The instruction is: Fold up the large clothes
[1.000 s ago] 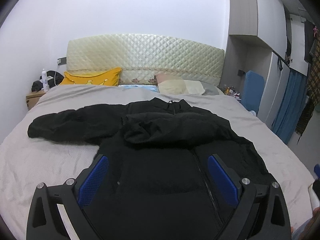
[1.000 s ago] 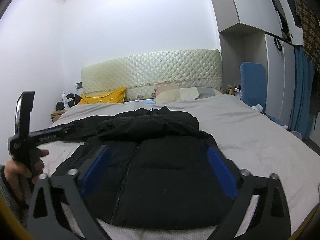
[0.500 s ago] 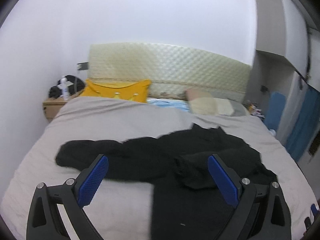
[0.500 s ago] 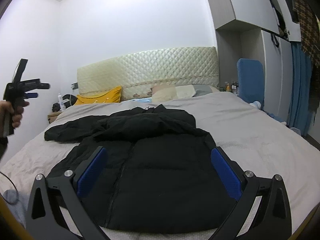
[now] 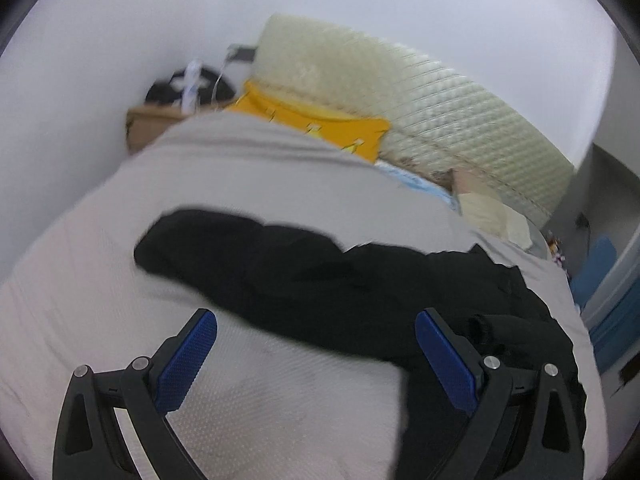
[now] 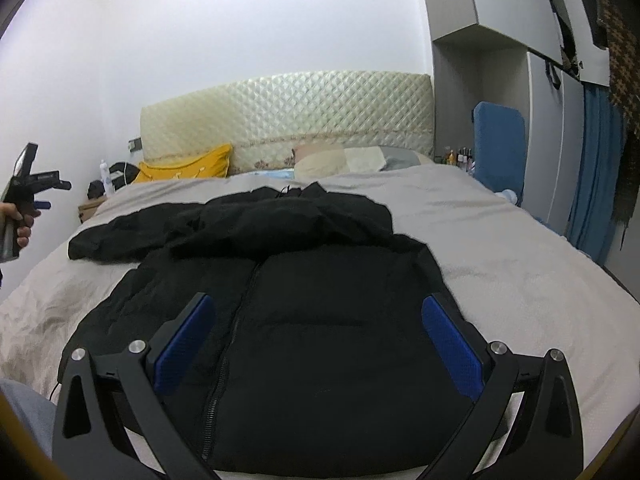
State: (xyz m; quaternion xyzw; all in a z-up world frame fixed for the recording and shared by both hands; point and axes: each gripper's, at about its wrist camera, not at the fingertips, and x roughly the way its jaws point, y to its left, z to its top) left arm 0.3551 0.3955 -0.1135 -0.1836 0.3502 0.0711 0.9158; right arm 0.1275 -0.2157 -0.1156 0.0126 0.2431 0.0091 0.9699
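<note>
A black puffer jacket [image 6: 320,320] lies front up on the grey bed [image 6: 500,248], zipper down the middle, one sleeve [image 6: 120,236] stretched out to the left, hood bunched on the chest. My right gripper [image 6: 316,316] is open and empty, hovering over the jacket's lower body. My left gripper [image 5: 316,336] is open and empty, above the stretched sleeve [image 5: 260,256], which runs between its blue pads. The left gripper also shows at the left edge of the right wrist view [image 6: 36,188], held up in a hand beside the bed.
A yellow pillow [image 6: 188,166], a beige pillow [image 6: 324,160] and a quilted cream headboard [image 6: 288,112] are at the far end. A nightstand [image 5: 148,124] with a bottle stands at the far left. Grey wardrobe [image 6: 500,80], blue chair [image 6: 498,140] and blue curtain [image 6: 592,176] on the right.
My left gripper has swung left from over the jacket's body to over the outstretched sleeve, tilting as it goes. My right gripper has stayed over the jacket's lower part.
</note>
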